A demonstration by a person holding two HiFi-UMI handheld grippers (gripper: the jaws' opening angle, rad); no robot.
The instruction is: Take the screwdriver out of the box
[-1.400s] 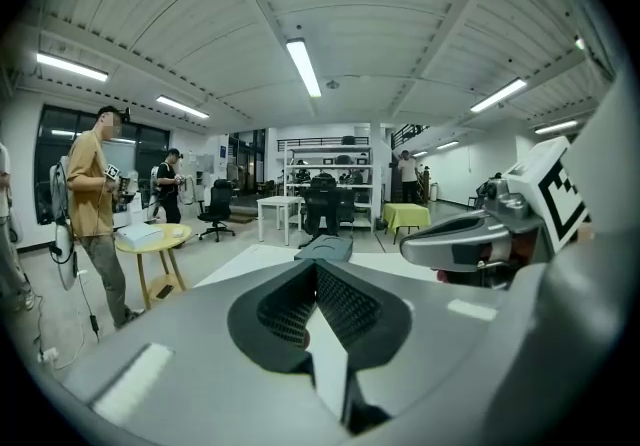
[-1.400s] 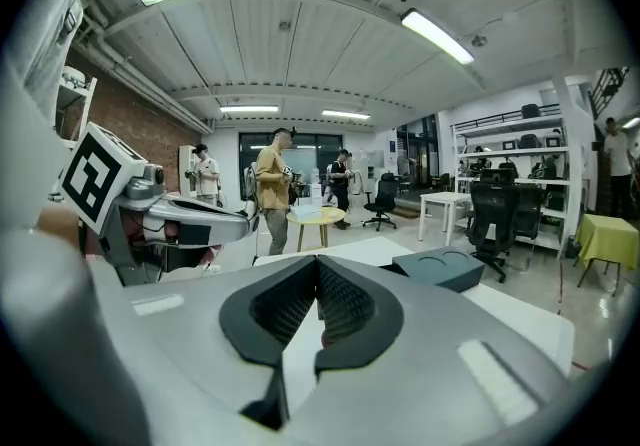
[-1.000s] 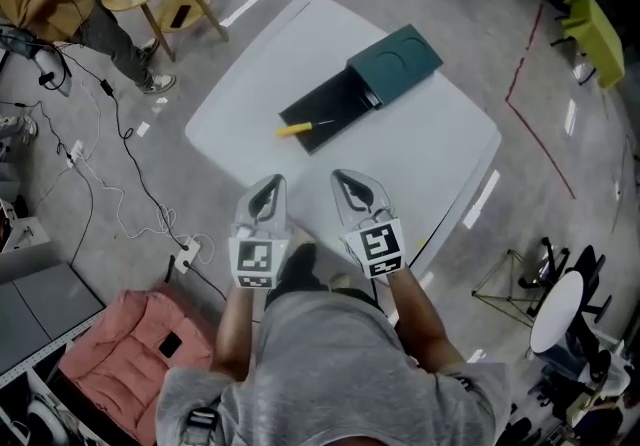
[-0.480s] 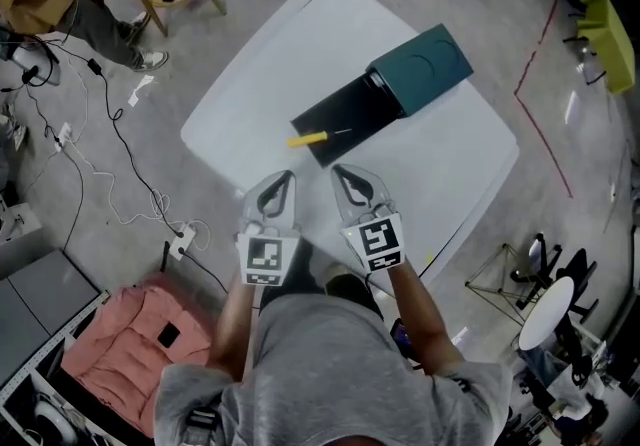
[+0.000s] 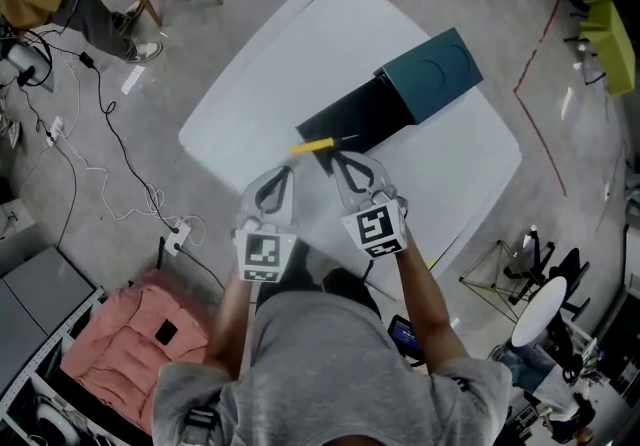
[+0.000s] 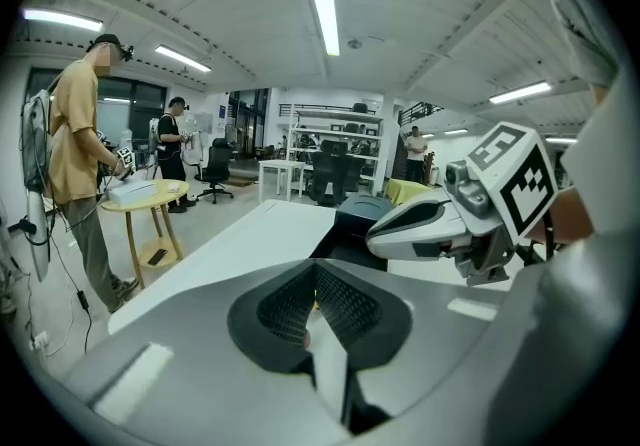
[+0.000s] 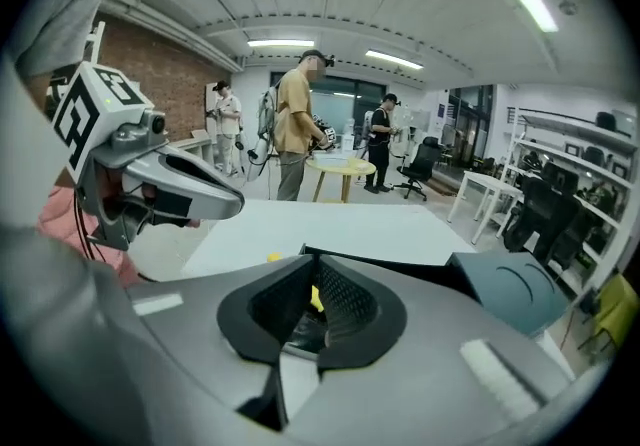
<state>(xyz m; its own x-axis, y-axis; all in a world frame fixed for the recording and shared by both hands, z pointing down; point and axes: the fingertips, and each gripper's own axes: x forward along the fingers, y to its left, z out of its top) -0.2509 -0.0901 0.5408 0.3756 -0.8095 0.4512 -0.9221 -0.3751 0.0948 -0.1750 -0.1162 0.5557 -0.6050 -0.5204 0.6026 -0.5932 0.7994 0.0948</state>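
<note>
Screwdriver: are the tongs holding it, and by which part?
No, nothing is held. The screwdriver lies in the box, and the left tongs and right tongs are both shut and empty.

Quantities present: two grippers, the left gripper (image 5: pixel 273 181) and the right gripper (image 5: pixel 347 165); one white table (image 5: pixel 290 64) beneath both; one box (image 5: pixel 428 77) ahead of both; one yellow-handled screwdriver (image 5: pixel 312 145) just ahead of the right gripper; one round wooden table (image 7: pixel 340 166) and three standing persons (image 7: pixel 295 114) far ahead.
</note>
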